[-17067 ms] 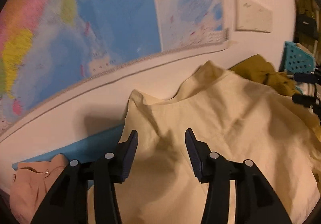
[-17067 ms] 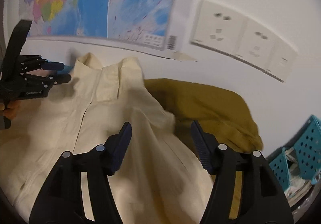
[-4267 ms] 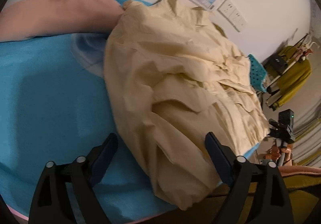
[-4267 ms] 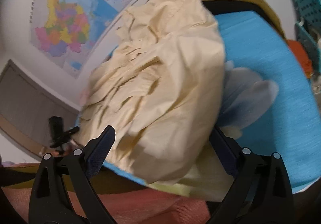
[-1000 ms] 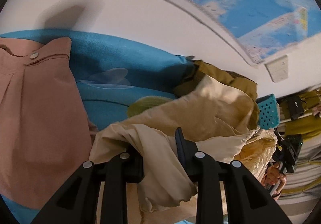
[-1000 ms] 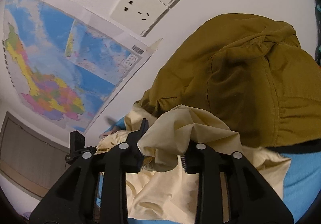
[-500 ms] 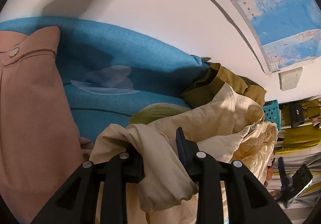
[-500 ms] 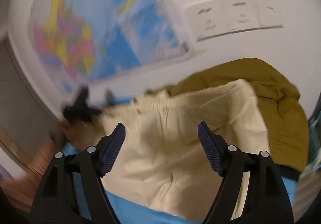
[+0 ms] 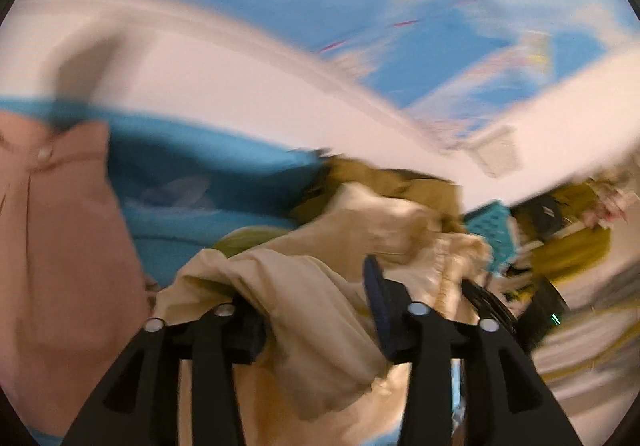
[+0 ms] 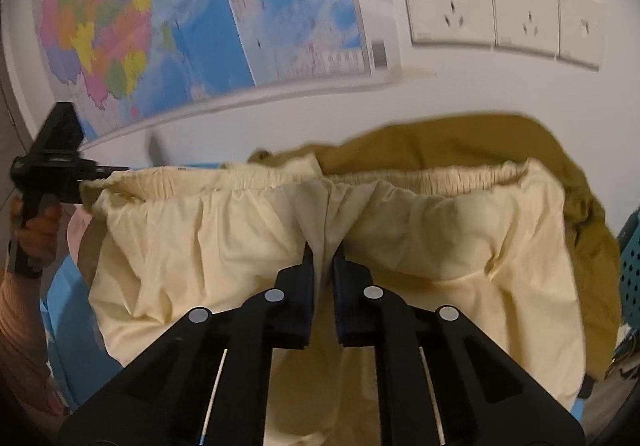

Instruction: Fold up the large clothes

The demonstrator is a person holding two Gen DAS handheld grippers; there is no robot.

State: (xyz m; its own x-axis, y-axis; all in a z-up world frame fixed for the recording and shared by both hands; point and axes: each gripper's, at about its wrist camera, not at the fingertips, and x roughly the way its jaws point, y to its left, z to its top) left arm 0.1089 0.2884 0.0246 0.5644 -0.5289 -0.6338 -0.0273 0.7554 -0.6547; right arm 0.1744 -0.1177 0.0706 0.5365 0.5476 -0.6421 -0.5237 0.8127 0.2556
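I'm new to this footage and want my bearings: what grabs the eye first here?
A big cream fabric garment with a gathered elastic edge fills the middle of the right wrist view, pinched at its centre by the right tool and at its left corner by the left tool. Behind it lies an olive-green garment, and a colourful wall map hangs above, with white wall sockets to its right.

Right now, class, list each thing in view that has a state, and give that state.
Cream garment: held up, waistband stretched out, gripped at two places.
Right gripper: shut on the cream garment's middle.
Left gripper: shut on the waistband end.
Olive garment: crumpled behind.
Pink garment: lying on the blue sheet.
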